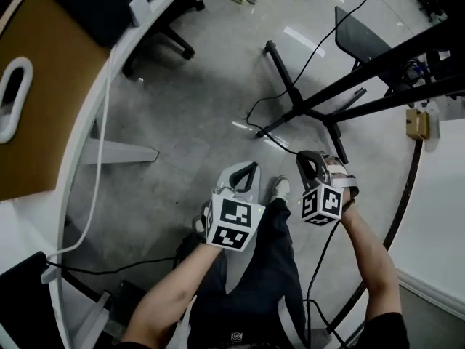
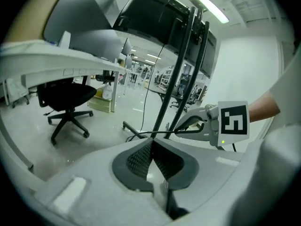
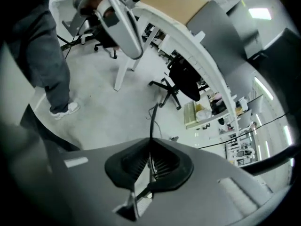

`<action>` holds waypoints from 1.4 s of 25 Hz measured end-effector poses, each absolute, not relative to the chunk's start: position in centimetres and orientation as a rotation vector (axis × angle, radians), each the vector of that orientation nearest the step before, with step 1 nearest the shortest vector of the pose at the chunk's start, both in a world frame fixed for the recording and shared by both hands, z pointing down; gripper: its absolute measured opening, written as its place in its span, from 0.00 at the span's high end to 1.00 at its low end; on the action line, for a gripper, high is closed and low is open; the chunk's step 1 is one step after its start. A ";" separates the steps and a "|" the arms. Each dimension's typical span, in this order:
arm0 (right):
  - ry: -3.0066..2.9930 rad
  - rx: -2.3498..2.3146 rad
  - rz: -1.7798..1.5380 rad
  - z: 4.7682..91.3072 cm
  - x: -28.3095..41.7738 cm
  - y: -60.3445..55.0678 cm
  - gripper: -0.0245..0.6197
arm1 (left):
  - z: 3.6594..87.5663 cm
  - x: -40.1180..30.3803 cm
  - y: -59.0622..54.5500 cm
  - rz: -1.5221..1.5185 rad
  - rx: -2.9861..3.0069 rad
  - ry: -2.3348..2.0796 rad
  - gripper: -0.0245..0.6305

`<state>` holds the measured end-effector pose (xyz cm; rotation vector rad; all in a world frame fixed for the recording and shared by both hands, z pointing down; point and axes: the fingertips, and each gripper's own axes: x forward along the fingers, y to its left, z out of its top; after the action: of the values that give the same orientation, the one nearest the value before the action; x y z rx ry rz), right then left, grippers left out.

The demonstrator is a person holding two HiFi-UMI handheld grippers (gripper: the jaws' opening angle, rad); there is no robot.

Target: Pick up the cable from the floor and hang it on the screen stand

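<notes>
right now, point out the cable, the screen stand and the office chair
cable (image 3: 151,123), right gripper view, its upright stretch
screen stand (image 1: 286,78), head view, floor leg
office chair (image 2: 68,95), left gripper view, seat

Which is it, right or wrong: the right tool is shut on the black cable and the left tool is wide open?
Wrong in one respect. The left tool is not wide open: the left gripper view shows its jaws closed together with nothing between them. The rest holds: the right tool is shut on the black cable.
</notes>
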<state>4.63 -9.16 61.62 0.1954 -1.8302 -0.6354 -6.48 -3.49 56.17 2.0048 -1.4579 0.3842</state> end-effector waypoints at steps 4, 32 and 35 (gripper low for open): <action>-1.818 0.344 -0.757 50.7 3.8 -11.9 0.93 | 48.5 -6.3 -6.3 0.351 2.135 -1.475 0.96; -1.703 1.080 -1.214 -3.9 15.0 -29.2 0.93 | 3.8 9.5 -26.4 0.093 2.815 -1.513 0.96; -1.691 1.093 -1.267 -9.2 15.1 -31.9 0.93 | 0.1 10.1 -28.6 0.075 2.842 -1.557 0.96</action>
<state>15.08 -31.86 -9.17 1.0926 -1.6906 -1.2672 10.08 -28.63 0.06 2.8422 -1.5569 0.0750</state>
